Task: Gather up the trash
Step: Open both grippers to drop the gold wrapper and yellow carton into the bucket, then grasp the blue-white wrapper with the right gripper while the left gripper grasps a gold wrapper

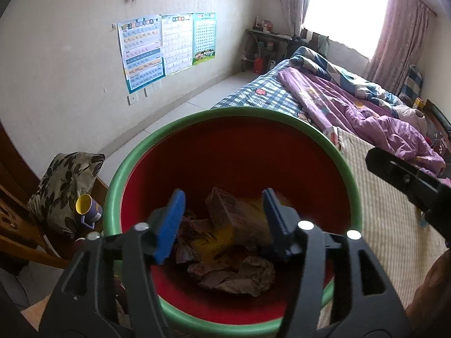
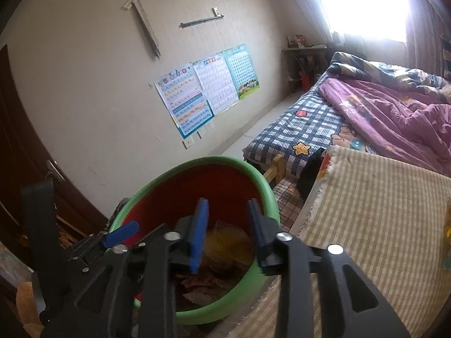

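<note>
A bin with a green rim (image 1: 234, 111) and red inside holds a brown carton (image 1: 225, 208), a yellow wrapper (image 1: 217, 239) and crumpled paper (image 1: 242, 276). My left gripper (image 1: 222, 221) hangs open over the bin's mouth, its blue pads apart with nothing pressed between them. In the right wrist view the same bin (image 2: 214, 159) stands by the bed. My right gripper (image 2: 228, 232) is open above it, and a yellow packet (image 2: 225, 239) lies blurred below the gap, free of the pads. The left gripper's blue finger (image 2: 121, 233) shows at the bin's left rim.
A bed with a striped mat (image 2: 366, 211), checked sheet (image 2: 304, 129) and purple quilt (image 2: 394, 112) runs along the right. Left of the bin, a wooden chair carries a floral cushion (image 1: 64, 180) and a purple cup (image 1: 88, 207). Posters (image 1: 166, 48) hang on the far wall.
</note>
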`<action>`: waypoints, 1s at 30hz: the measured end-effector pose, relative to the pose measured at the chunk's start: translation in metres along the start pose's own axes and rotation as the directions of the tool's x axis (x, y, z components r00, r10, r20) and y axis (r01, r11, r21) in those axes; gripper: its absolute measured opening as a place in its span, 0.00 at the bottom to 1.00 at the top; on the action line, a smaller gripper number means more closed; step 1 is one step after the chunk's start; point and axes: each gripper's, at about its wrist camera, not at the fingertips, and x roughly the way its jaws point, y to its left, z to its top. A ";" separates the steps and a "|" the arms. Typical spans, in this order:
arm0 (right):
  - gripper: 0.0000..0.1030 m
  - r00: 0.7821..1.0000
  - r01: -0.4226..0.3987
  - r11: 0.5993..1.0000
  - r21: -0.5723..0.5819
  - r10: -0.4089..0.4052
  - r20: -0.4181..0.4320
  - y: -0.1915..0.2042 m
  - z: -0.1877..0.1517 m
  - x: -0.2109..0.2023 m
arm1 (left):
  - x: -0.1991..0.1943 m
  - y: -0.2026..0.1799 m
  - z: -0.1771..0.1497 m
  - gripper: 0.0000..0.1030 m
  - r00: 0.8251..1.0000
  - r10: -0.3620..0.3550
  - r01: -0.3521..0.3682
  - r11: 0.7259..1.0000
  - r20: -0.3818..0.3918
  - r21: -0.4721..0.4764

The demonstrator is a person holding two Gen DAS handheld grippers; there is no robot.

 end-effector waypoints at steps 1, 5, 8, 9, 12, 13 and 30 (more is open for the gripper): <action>0.38 1.000 -0.001 1.000 0.002 0.001 0.006 0.000 0.000 -0.002 | -0.001 0.001 0.001 0.67 1.000 0.001 -0.001 1.000 0.006 -0.009; 0.47 0.999 0.001 1.000 0.011 -0.001 0.036 -0.006 0.002 -0.018 | -0.009 -0.002 0.001 0.79 0.999 0.003 -0.002 1.000 0.034 -0.029; 0.50 0.999 0.014 1.000 0.022 -0.015 0.053 -0.018 0.002 -0.035 | -0.011 -0.007 -0.003 0.81 0.999 0.030 -0.029 0.999 0.043 -0.015; 0.51 0.998 0.020 0.999 0.027 -0.022 0.057 -0.023 0.002 -0.041 | -0.011 -0.008 -0.006 0.81 0.999 0.037 -0.036 0.999 0.040 -0.009; 0.52 0.996 0.055 0.997 0.050 -0.058 0.067 -0.047 -0.002 -0.063 | -0.012 -0.012 -0.013 0.81 0.996 0.080 -0.080 0.997 0.034 0.009; 0.53 0.995 0.072 0.996 0.058 -0.076 0.070 -0.057 -0.003 -0.072 | -0.013 -0.012 -0.015 0.81 0.996 0.087 -0.088 0.996 0.032 0.011; 0.54 0.916 0.397 0.878 0.266 -0.395 -0.063 -0.259 -0.040 -0.155 | -0.073 -0.104 -0.027 0.81 0.985 0.069 -0.089 0.989 0.160 0.120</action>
